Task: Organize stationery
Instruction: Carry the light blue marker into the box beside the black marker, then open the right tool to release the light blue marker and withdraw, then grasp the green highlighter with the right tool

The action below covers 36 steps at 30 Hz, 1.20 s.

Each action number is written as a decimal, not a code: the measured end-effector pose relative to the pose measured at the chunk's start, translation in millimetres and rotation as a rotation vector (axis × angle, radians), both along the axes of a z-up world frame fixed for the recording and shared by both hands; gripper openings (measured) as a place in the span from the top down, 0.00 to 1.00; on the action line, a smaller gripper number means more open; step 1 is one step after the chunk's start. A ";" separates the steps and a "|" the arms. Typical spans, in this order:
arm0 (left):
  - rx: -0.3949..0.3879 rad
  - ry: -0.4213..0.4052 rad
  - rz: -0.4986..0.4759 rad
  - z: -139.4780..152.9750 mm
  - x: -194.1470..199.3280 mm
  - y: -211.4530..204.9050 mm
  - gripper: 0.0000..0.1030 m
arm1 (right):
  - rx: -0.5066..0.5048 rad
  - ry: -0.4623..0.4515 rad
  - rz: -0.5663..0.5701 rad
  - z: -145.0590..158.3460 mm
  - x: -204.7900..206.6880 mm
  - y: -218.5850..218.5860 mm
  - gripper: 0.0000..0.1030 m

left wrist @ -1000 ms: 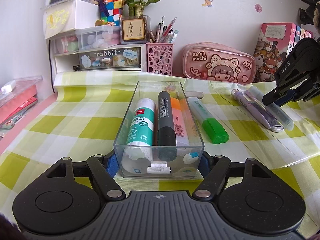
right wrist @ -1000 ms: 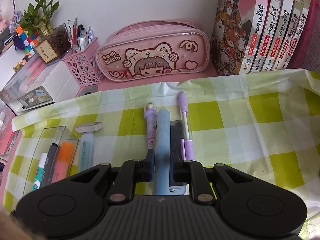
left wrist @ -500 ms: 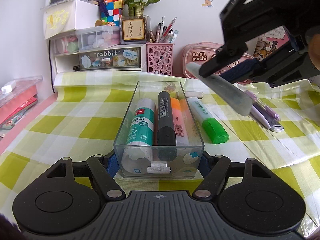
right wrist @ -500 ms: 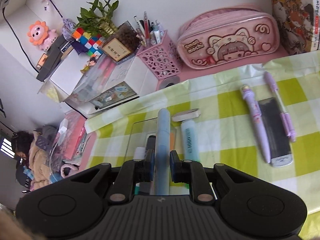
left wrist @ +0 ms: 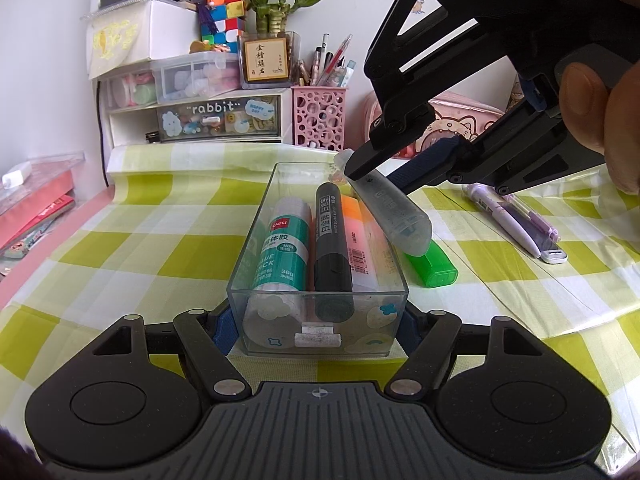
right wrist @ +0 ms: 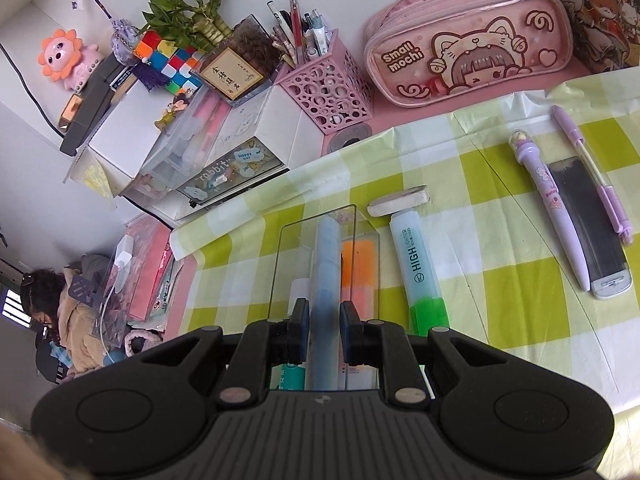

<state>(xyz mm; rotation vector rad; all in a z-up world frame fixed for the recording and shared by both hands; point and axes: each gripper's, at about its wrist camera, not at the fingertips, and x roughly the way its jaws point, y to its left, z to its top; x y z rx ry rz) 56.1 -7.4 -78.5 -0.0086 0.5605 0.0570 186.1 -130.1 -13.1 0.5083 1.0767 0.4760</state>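
A clear plastic box (left wrist: 252,248) sits on the checked cloth, and my left gripper (left wrist: 318,328) is shut on its near end, one finger on each side wall. Inside lie a glue stick (left wrist: 286,240), a black marker (left wrist: 332,236) and an orange highlighter (left wrist: 358,224). My right gripper (right wrist: 324,328) is shut on a pale blue highlighter (right wrist: 328,256), held tilted in the air over the box's right side (left wrist: 394,212). A green-capped highlighter (right wrist: 420,264) lies just right of the box, with a white eraser (right wrist: 398,201) behind it.
Two purple pens (right wrist: 548,212) and a flat black case (right wrist: 588,232) lie on the cloth to the right. At the back stand a pink pencil case (right wrist: 468,40), a pink pen holder (right wrist: 328,88) and a drawer unit (left wrist: 192,112).
My right gripper has lifted the blue highlighter from between the purple pens and carried it left, over the clear box. The left gripper and the box have not moved.
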 end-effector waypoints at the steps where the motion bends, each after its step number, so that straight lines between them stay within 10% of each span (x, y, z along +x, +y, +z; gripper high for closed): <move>1: 0.000 0.000 0.000 0.0 0.0 0.0 0.30 | -0.007 0.003 0.002 -0.8 0.4 2.2 0.89; 36: 0.006 -0.001 0.001 0.9 0.5 -1.4 0.30 | -0.081 -0.048 -0.262 -23.1 13.4 -116.6 0.88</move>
